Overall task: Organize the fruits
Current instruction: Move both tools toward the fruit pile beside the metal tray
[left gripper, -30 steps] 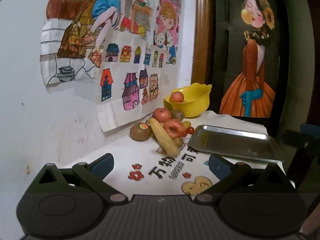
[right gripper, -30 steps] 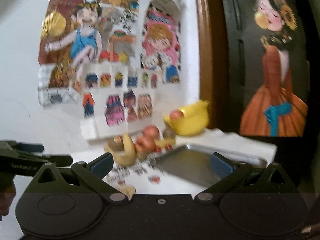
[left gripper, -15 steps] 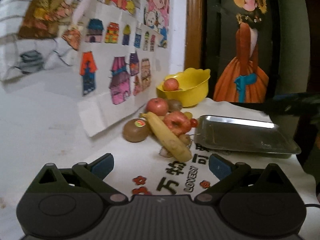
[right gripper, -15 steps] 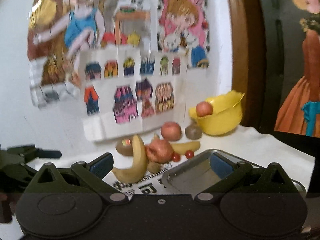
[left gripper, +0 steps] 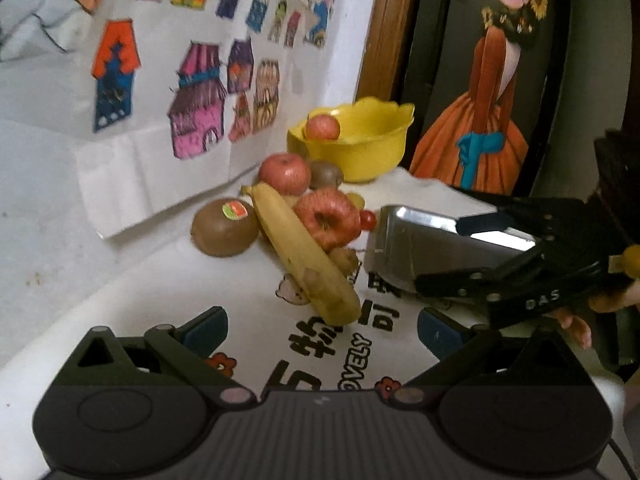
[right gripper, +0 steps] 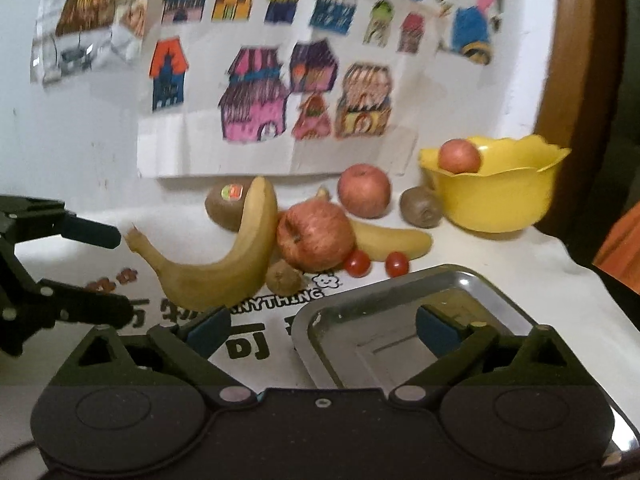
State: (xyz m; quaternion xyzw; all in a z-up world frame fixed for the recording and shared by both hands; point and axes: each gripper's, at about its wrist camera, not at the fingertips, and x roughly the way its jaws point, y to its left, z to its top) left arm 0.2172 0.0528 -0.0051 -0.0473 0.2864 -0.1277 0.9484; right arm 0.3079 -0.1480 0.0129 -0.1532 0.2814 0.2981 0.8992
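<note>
We see both grippers, left gripper [left gripper: 322, 326] and right gripper [right gripper: 323, 326], spread wide, holding nothing. Fruits piled on bench [right gripper: 500, 256]: banana [right gripper: 224, 260], apple [right gripper: 316, 236], kiwi [right gripper: 224, 204]. One apple in yellow bowl [right gripper: 496, 196]; metal tray [right gripper: 476, 288] just beside pile.

The tray [right gripper: 472, 300] runs off under the right gripper [right gripper: 322, 326], its near end hidden. The second banana [right gripper: 394, 240] lies half behind an apple [right gripper: 316, 236]. The wall drawings [right gripper: 260, 92] are blurred.
</note>
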